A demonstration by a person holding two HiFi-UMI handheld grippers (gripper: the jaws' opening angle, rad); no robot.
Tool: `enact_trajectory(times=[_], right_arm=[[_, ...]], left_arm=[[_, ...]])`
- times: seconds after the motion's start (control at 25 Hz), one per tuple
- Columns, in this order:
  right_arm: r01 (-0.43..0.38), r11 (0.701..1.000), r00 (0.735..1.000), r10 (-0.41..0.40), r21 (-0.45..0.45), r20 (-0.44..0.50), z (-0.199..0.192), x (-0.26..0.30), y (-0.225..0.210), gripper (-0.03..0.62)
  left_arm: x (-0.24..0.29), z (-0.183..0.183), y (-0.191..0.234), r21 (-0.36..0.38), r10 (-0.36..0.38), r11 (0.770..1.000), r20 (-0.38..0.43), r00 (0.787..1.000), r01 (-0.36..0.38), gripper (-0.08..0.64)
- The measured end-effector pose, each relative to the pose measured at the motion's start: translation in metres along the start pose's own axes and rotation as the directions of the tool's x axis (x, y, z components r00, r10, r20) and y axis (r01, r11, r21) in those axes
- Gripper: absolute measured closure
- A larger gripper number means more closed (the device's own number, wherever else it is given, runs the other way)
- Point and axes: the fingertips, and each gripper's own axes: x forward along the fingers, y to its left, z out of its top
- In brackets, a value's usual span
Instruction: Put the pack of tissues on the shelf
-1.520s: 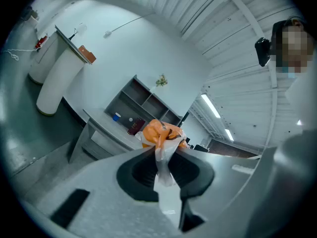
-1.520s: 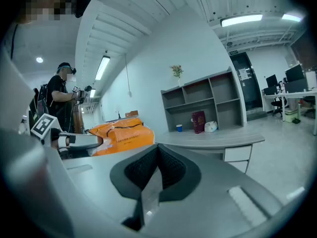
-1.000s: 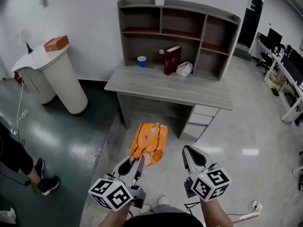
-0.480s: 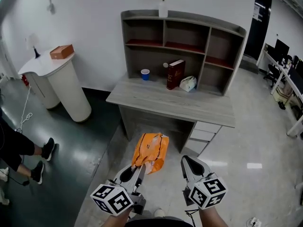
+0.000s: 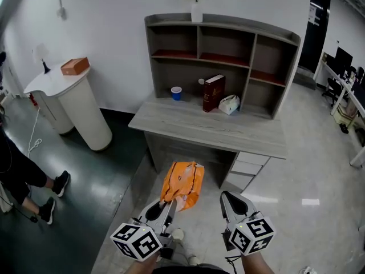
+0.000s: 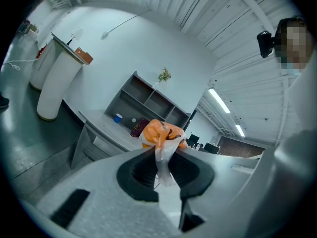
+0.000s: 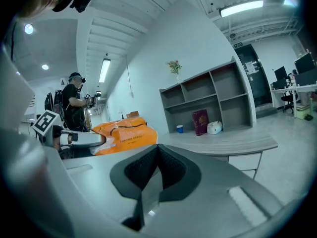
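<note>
An orange pack of tissues (image 5: pixel 182 184) hangs in the air in front of the desk, pinched by its white plastic end in my left gripper (image 5: pixel 170 202), which is shut on it. In the left gripper view the pack (image 6: pixel 161 134) sticks out beyond the gripper (image 6: pixel 162 151). My right gripper (image 5: pixel 230 197) is beside it, shut and empty, its jaws meeting in the right gripper view (image 7: pixel 157 148), where the pack (image 7: pixel 124 135) shows at left. The grey shelf unit (image 5: pixel 222 56) stands on the desk (image 5: pixel 211 127) ahead.
On the desk under the shelf stand a blue cup (image 5: pixel 176 92), a dark red book (image 5: pixel 213 93) and a white bag (image 5: pixel 230 104). A vase of flowers (image 5: pixel 196 4) tops the shelf. A white round counter (image 5: pixel 74 104) with a brown box (image 5: pixel 74 66) is at left; a person's legs (image 5: pixel 23 181) are at far left.
Both grippers and the pack have come a little closer to the desk; the desk and shelf sit slightly lower and larger in the head view. The grip is unchanged.
</note>
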Motion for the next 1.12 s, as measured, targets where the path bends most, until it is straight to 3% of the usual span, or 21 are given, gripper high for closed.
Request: enact_trajectory(times=[0.44, 1.12], right_arm=[[0.023, 1.0, 1.0, -0.023, 0.003, 0.011, 0.024, 0.051, -0.02, 0.597], [0.051, 0.999, 0.999, -0.051, -0.008, -0.003, 0.055, 0.179, -0.026, 0.597]], left_arm=[[0.057, 0.024, 0.025, 0.004, -0.049, 0.999, -0.027, 0.998, 0.049, 0.518], [0.124, 0.094, 0.115, -0.006, -0.077, 0.997, -0.049, 0.996, 0.077, 0.518]])
